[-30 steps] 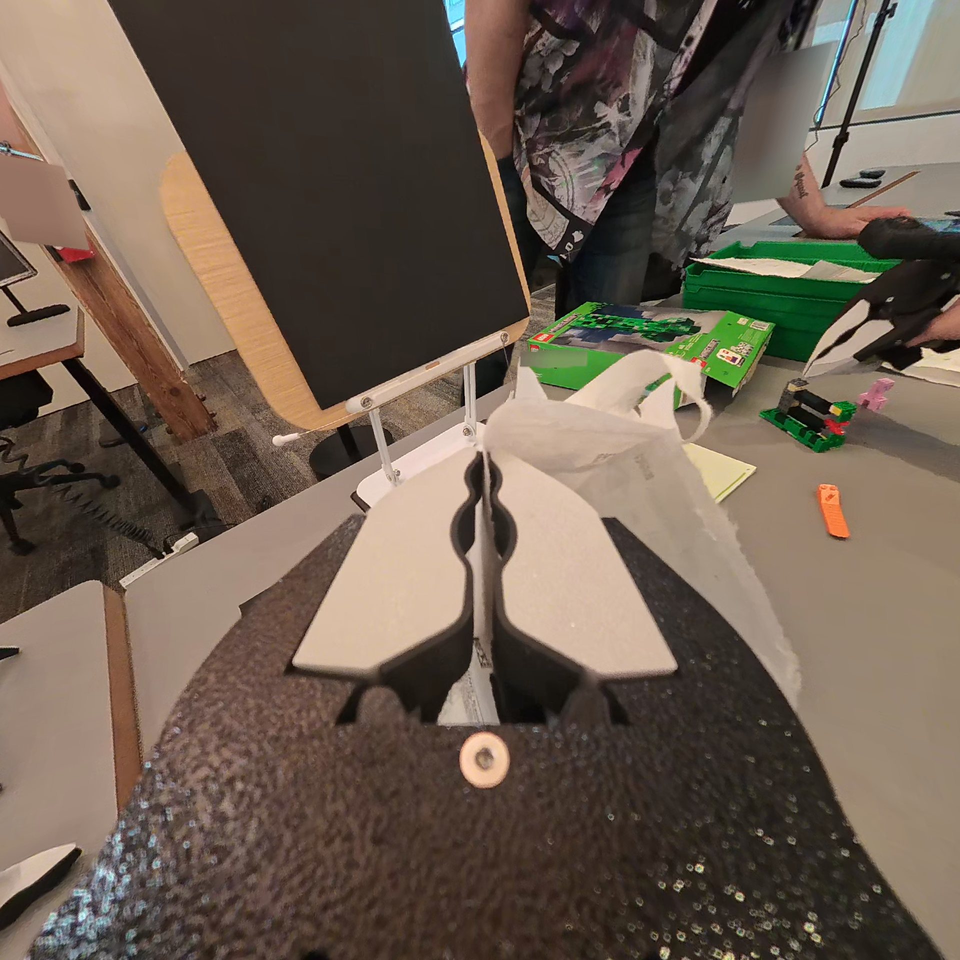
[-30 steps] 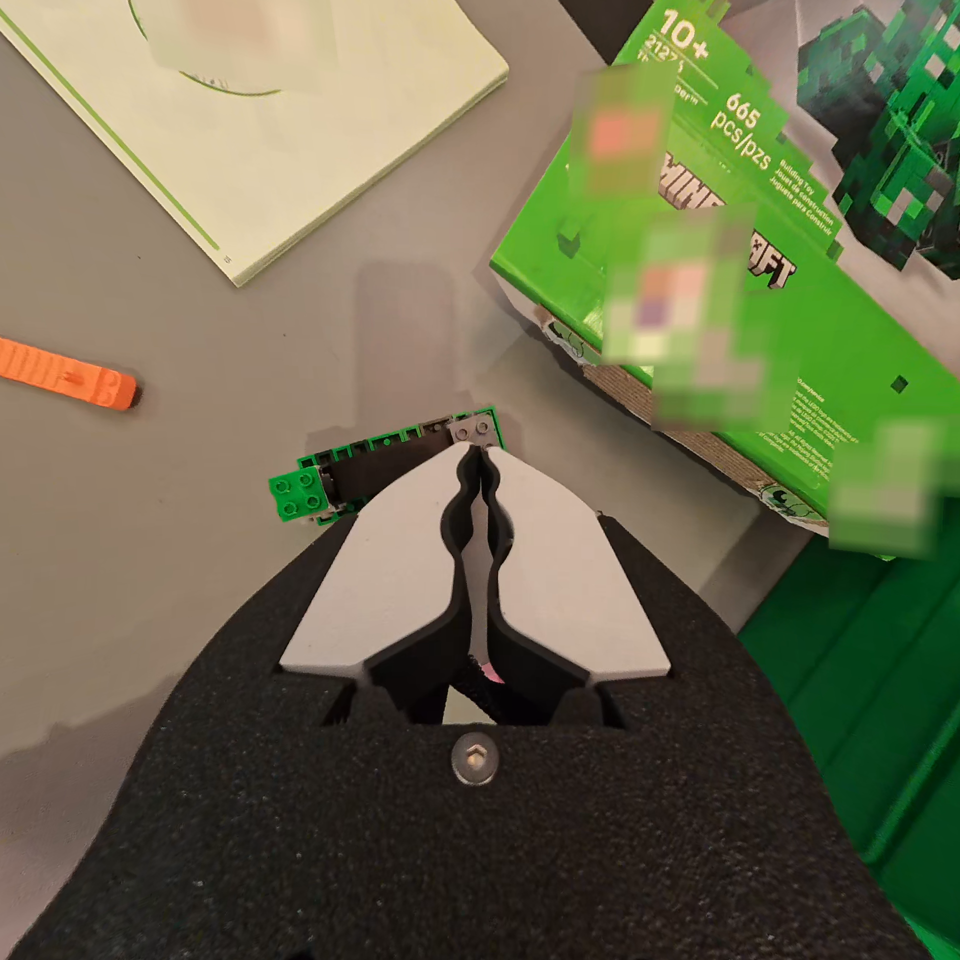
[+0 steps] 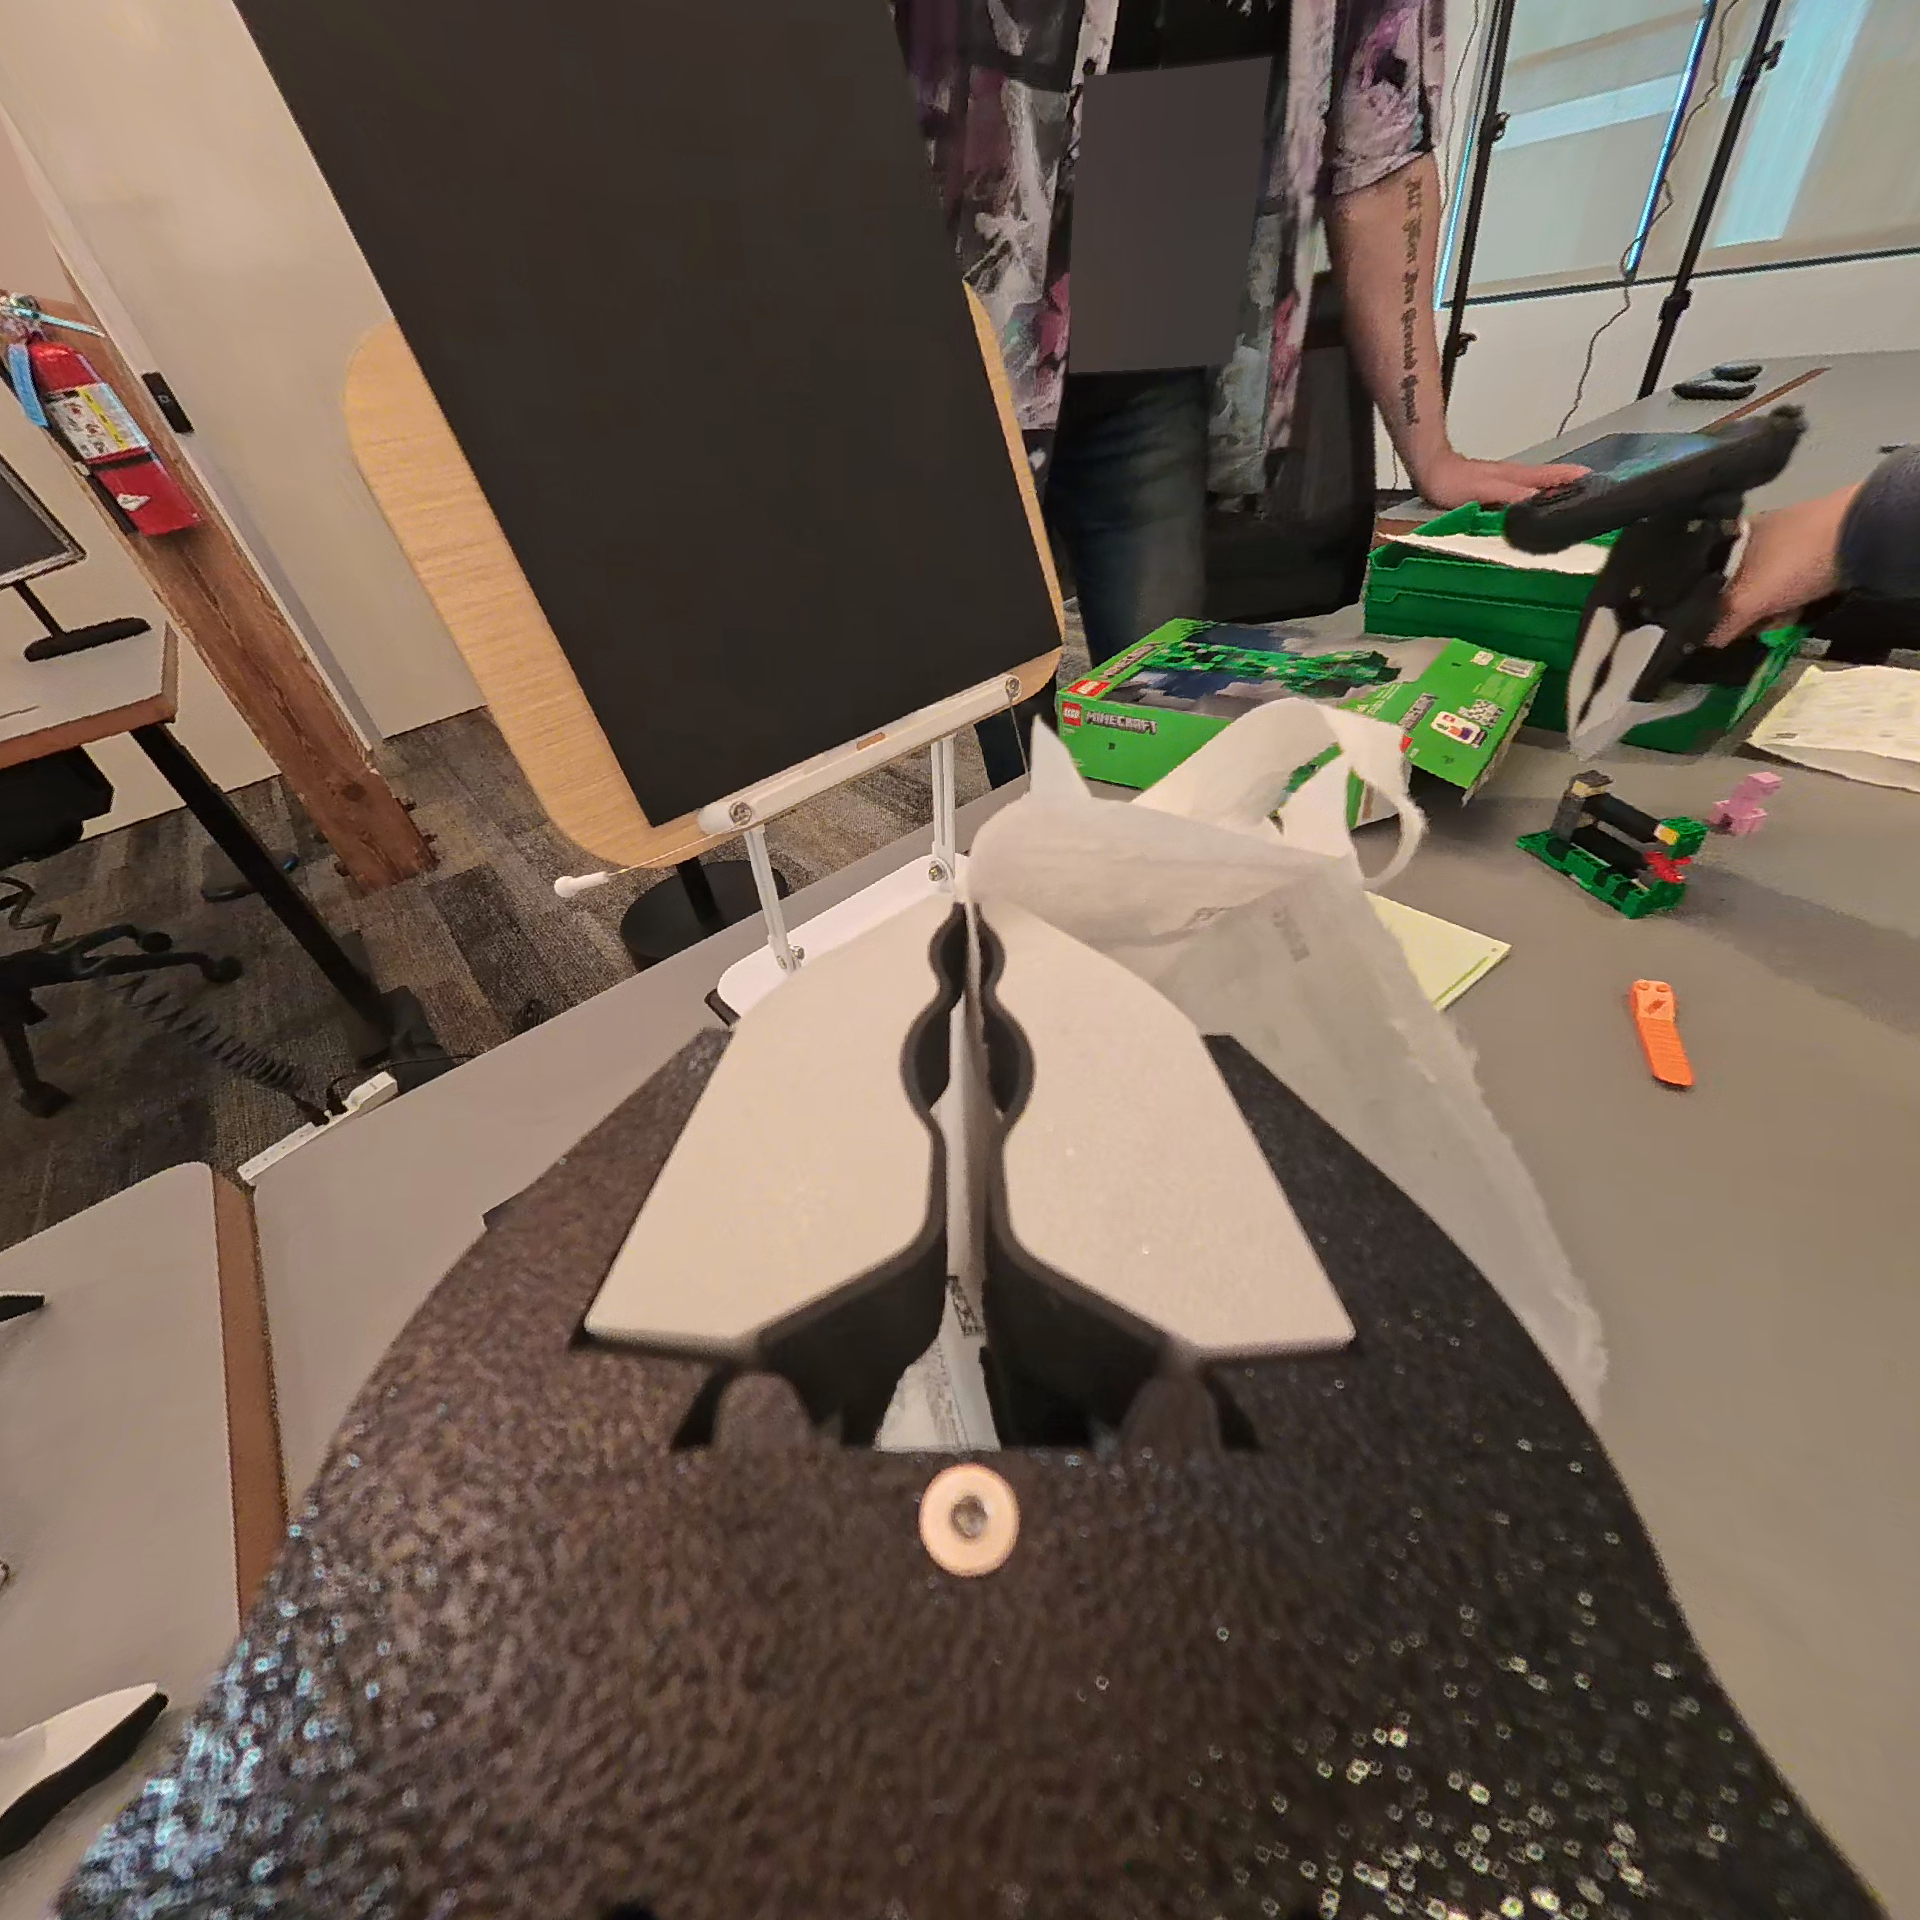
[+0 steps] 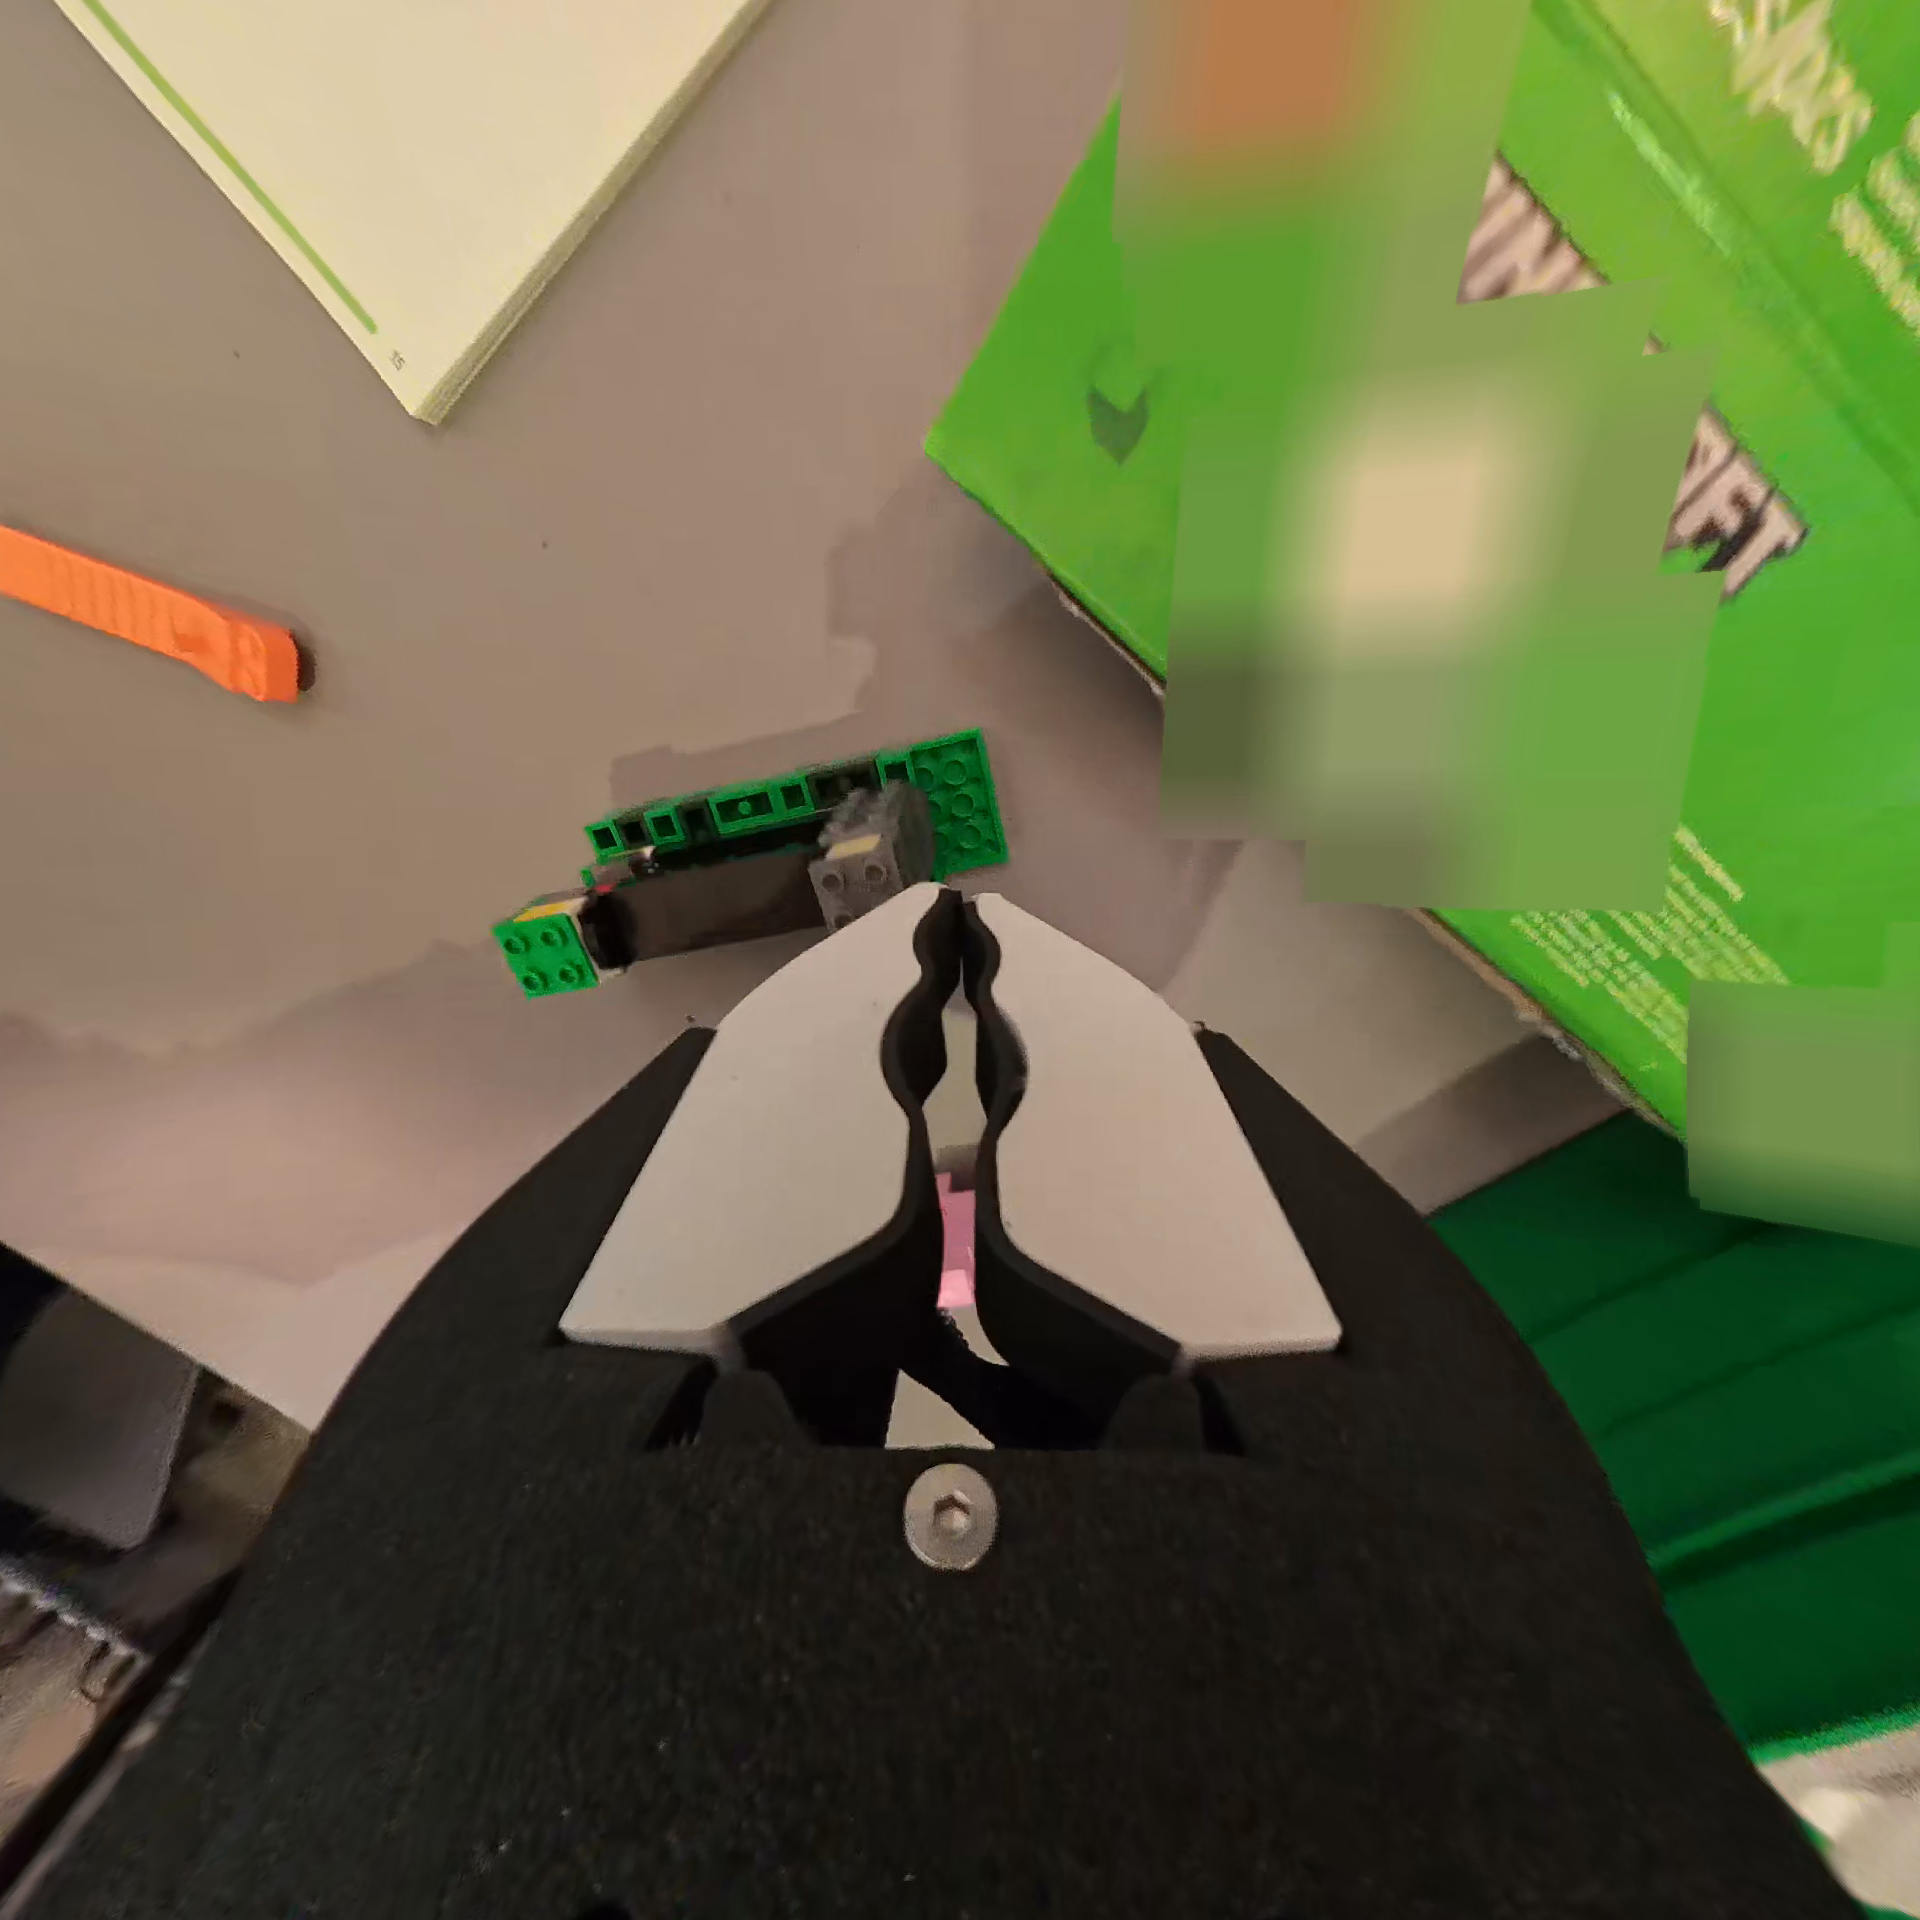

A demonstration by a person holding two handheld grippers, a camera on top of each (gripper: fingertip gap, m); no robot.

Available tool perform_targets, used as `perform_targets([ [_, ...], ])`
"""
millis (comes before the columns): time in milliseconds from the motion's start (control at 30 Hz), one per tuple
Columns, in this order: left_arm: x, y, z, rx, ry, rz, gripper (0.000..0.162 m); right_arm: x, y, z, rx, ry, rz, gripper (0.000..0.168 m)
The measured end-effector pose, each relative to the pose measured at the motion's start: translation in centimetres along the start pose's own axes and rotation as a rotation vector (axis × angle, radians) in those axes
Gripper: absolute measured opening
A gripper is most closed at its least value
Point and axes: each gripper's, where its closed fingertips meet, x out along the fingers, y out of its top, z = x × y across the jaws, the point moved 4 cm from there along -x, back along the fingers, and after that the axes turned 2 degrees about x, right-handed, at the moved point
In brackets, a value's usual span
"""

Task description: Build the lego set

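- Here the right tongs (image 4: 951, 902) hang above the table (image 4: 520, 520) with their tips together just near of the partly built lego model (image 4: 758, 868); nothing is between the tips, though a pink piece (image 4: 956, 1252) shows through the gap farther back, and I cannot tell whether it is gripped or lies on the table below.
- The model's long axis runs left to right across the right tongs' line, a green plate (image 4: 545, 951) at its left end and a grey brick (image 4: 857, 873) at the end nearest the tips.
- The left tongs (image 3: 971, 914) are clamped on a torn white paper bag (image 3: 1299, 935), well apart from the model (image 3: 1610, 847), which lies far and to the right; the right tongs are plainly the nearer.
- The left wrist view shows what the right cannot: the right tongs (image 3: 1621, 707) raised clear above the model and a small pink figure (image 3: 1751, 805) just right of it.
- The right wrist view alone shows the model's studs from above, with the orange brick separator (image 4: 156, 618) to the left, the instruction booklet (image 4: 416, 156) far left and the green box (image 4: 1455, 520) to the right.
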Motion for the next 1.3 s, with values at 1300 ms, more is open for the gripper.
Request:
perform_targets([
  [1300,-0.1,-0.4,-0.4,-0.014,0.019,-0.013,0.0,-0.8,-8.5,-5.9,0.479,-0.884,1.265,0.0],
])
